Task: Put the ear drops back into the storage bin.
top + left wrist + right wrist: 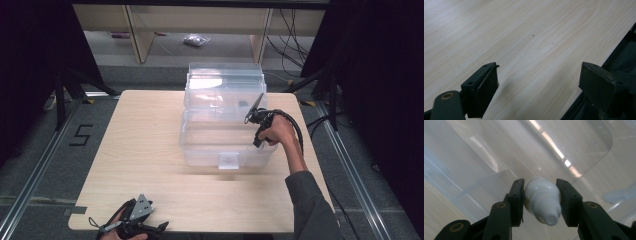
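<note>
Gripping a small white bottle (542, 203) in my right gripper (541, 202), I have both jaws pressed against its sides — its capped end points back toward my camera, its far end toward the bin's clear floor. In the right gripper view the bottle sits dead centre between the jaws, with the bin (200, 145) wall and a rounded corner of its bottom showing at about 1 o'clock behind it. From the high view my right gripper (256, 120) hangs over the right-hand rim of the bin, at roughly 3 o'clock from the bin's middle, with my hand (275, 134) just outside the wall and the cable looping off toward 4 o'clock. The bin stands on the far half of the table (145, 165), its lid (225, 80) tipped up at 12 o'clock and a clasp on the near wall at 6 o'clock.

My left gripper (150, 227) lies low at the table's near edge, around 7 o'clock from the bin and well apart from it. Its jaws stand wide apart — bare wood between them, and the table's edge runs past the right jaw in the left gripper view.
</note>
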